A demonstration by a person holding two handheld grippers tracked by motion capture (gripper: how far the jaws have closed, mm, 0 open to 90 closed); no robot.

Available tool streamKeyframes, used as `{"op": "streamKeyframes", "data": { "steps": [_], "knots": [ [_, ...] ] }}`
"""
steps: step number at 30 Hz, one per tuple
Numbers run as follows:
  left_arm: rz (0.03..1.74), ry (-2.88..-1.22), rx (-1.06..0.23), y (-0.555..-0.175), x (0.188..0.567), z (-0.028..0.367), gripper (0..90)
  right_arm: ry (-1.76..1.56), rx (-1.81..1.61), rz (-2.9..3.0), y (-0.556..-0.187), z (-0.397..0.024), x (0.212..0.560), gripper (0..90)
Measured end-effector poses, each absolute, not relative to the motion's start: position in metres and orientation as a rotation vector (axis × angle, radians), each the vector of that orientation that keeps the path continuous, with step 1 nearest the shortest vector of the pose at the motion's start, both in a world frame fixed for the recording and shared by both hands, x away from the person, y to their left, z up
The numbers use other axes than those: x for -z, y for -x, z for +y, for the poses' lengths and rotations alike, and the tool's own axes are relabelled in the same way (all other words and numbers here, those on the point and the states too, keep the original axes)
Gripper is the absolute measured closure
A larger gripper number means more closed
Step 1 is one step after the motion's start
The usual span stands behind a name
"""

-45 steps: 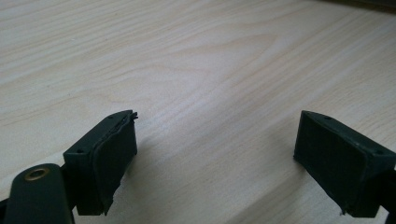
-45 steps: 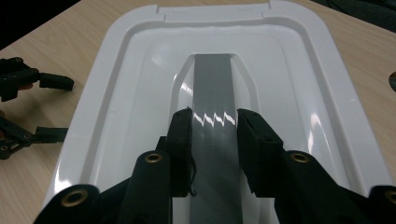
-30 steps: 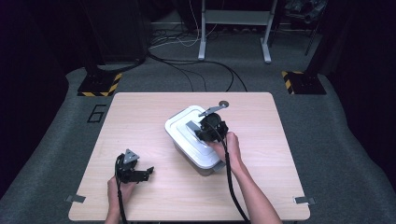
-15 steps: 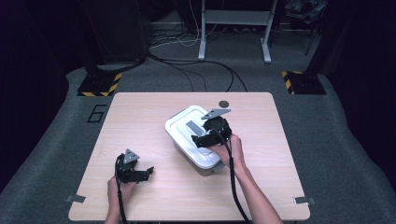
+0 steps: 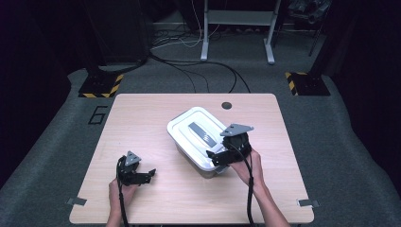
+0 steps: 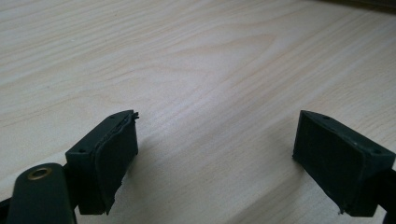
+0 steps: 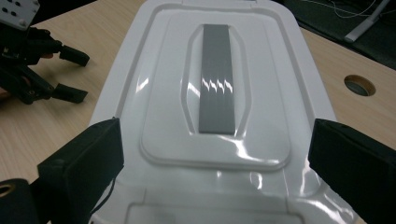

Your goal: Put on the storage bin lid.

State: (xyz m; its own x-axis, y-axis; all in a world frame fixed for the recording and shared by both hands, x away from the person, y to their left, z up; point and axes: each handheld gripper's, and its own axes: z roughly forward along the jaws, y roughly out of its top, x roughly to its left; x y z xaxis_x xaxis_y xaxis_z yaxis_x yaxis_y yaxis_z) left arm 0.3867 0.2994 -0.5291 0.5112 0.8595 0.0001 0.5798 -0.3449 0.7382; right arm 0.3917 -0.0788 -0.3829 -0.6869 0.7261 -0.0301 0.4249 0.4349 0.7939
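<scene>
Right gripper has drawn back from the grey handle to the near end of the white lidded box at desk centre; its fingers have just been opening, now wide, nothing gripped. Left gripper unchanged, fingers wide, empty.

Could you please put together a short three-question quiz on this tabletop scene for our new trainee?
1. True or false: the lid is on the white container.
2. Which is nearer the container: A) left gripper B) right gripper?
3. What colour is the strip set into the lid?

Key:
1. True; the lid covers the container.
2. B; the right gripper is at the container's near end, its jaws having just been opening, apart on either side of the lid with nothing clamped. The left gripper rests apart on the table, open.
3. Grey.
</scene>
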Motion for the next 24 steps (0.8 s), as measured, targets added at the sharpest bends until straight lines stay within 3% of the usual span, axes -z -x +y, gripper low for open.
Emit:
{"op": "streamKeyframes", "data": {
  "steps": [11, 24],
  "knots": [
    [1.171, -2.060, -0.517, -0.387, 0.529, 0.299, 13.2, -1.017, -1.112, 2.296, -0.341, -0.110, 0.421, 2.4],
    [1.171, -2.059, -0.517, -0.387, 0.529, 0.299, 13.3, -1.190, -1.044, 2.351, -0.314, -0.139, 0.509, 2.9]
  ]
}}
